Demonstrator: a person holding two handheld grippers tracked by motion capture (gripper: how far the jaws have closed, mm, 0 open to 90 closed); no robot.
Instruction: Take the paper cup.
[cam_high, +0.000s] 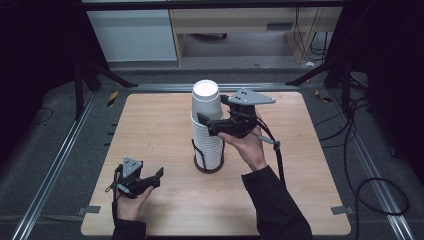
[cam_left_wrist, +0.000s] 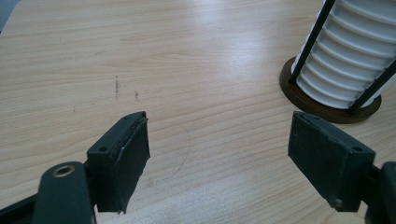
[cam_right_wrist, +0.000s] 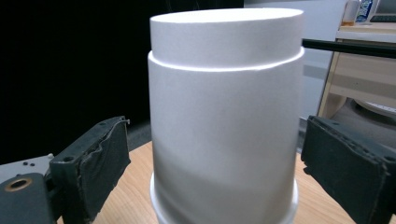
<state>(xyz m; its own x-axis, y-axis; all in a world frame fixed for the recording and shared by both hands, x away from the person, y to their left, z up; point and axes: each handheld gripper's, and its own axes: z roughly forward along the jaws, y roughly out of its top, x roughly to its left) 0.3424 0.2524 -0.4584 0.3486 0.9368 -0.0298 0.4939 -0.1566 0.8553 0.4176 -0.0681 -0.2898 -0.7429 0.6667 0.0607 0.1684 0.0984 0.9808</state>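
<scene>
At the centre of the high view a tall stack of white cups (cam_high: 207, 125) stood upside down in a dark wire holder (cam_high: 207, 165) on the wooden surface (cam_high: 150, 130), its round base near the middle of the frame. The right tool (cam_high: 210, 121) was up at the stack's upper part, right of centre, and in the right gripper view its two pads stood wide, one on each side of the top cup (cam_right_wrist: 224, 121), with a clear gap to the cup wall on both sides, so nothing was gripped. I judged the work to be at the stage of taking or leaving the top cup: the tool was lined up around it, but no squeeze was made and the cup sat flush on the one below. The left tool (cam_high: 150, 179) rested low in the lower left of the high view, well apart from the stack; in the left gripper view its jaws were spread over bare wood with nothing between them, the holder's base (cam_left_wrist: 327, 109) at the upper right. Hard to tell were how many cups the stack held, since the ribbed rims blurred together, and whether any single cup stood elsewhere. The far side of the stack was hidden, and the stack's top was cut off in the left gripper view.
</scene>
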